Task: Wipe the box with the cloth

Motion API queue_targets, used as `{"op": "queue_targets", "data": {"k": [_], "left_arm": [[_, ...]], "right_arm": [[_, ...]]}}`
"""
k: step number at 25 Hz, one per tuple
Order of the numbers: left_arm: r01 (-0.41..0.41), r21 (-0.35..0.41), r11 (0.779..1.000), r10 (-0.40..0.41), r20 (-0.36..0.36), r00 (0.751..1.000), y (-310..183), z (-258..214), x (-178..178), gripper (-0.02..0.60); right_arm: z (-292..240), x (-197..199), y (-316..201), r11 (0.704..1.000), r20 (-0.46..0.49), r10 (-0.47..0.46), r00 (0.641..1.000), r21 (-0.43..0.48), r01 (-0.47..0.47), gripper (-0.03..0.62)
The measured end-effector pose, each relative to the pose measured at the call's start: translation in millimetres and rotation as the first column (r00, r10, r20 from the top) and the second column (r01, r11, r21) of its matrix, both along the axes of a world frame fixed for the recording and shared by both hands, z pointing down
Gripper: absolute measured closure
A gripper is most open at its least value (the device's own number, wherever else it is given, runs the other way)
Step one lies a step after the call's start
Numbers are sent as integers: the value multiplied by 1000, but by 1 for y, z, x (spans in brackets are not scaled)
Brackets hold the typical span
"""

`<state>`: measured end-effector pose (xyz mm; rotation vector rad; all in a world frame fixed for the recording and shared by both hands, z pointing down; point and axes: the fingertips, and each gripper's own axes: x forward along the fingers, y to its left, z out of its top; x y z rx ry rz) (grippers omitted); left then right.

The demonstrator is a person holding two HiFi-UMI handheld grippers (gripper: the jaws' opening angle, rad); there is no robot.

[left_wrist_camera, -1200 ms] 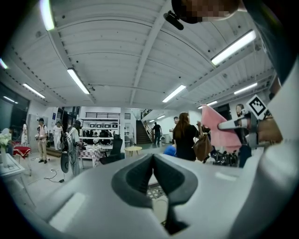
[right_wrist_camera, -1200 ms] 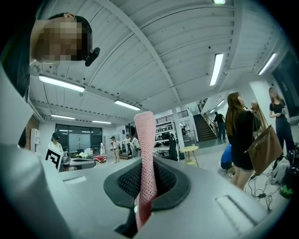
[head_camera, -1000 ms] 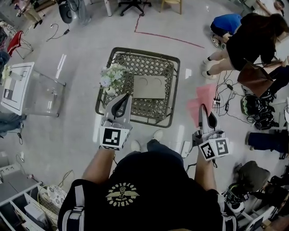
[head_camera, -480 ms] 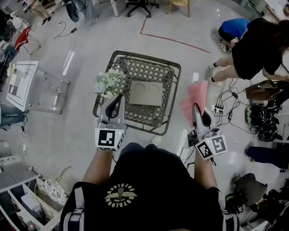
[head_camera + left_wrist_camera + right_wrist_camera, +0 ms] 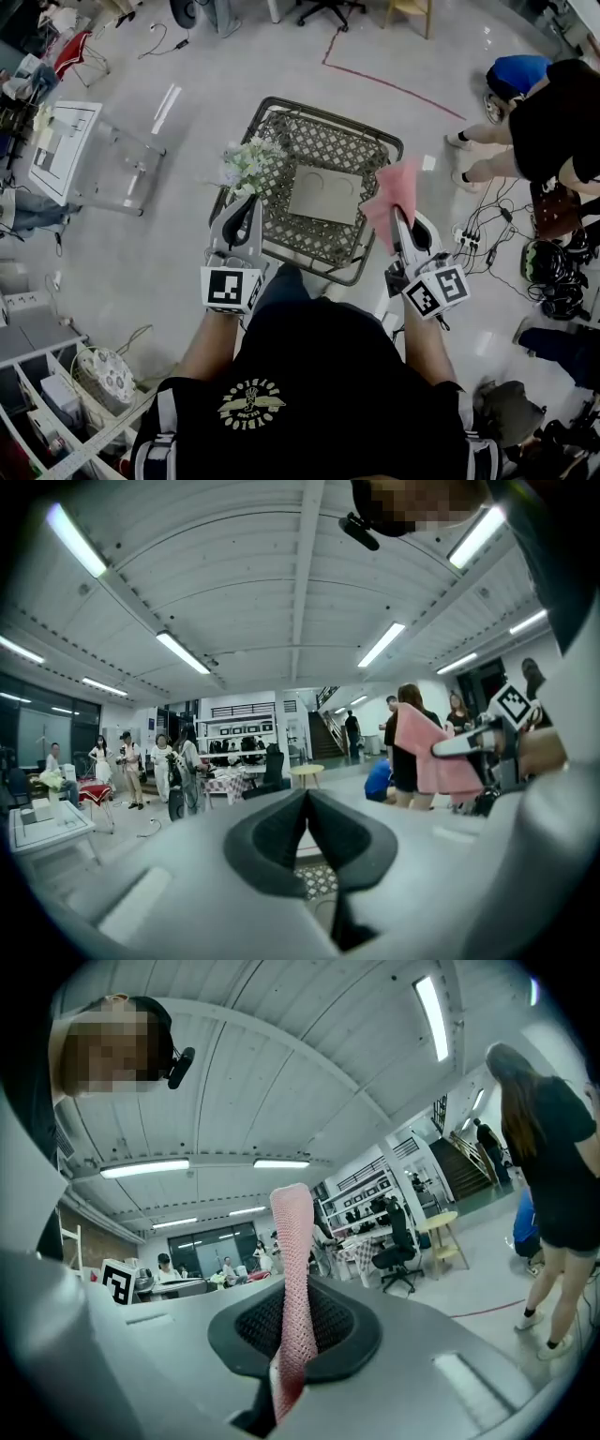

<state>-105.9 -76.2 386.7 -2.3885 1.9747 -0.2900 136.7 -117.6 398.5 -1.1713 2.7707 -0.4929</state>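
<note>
Change: cloth (image 5: 394, 192) has reached the box's (image 5: 325, 195) right edge
Right gripper (image 5: 398, 217): clamped on cloth
Left gripper (image 5: 246, 210): jaws together, empty
Meaning: wiping can likely begin

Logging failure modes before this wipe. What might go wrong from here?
1. The flowers stand beside the box; a sweep toward them may knock them over.
2. The right gripper pinches the cloth near one edge, so it may slip out.
3. Nothing steadies the box; it may slide.
</note>
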Motion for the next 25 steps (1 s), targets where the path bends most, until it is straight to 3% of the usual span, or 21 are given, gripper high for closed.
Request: {"op": "queue_targets", "data": {"k": [12, 20, 25], "left_arm": [[-101, -96, 990, 97, -42, 994, -75, 42, -60, 581], [-183, -152, 971, 172, -83, 982, -118, 75, -81, 581], [-207, -180, 962, 193, -90, 977, -125, 101, -91, 581]], "right_arm": [[73, -114, -58, 985, -64, -29, 998, -171, 17, 577], [169, -174, -93, 938, -94, -65, 993, -345, 28, 577], [246, -204, -108, 888, -140, -89, 986, -459, 15, 577]]}}
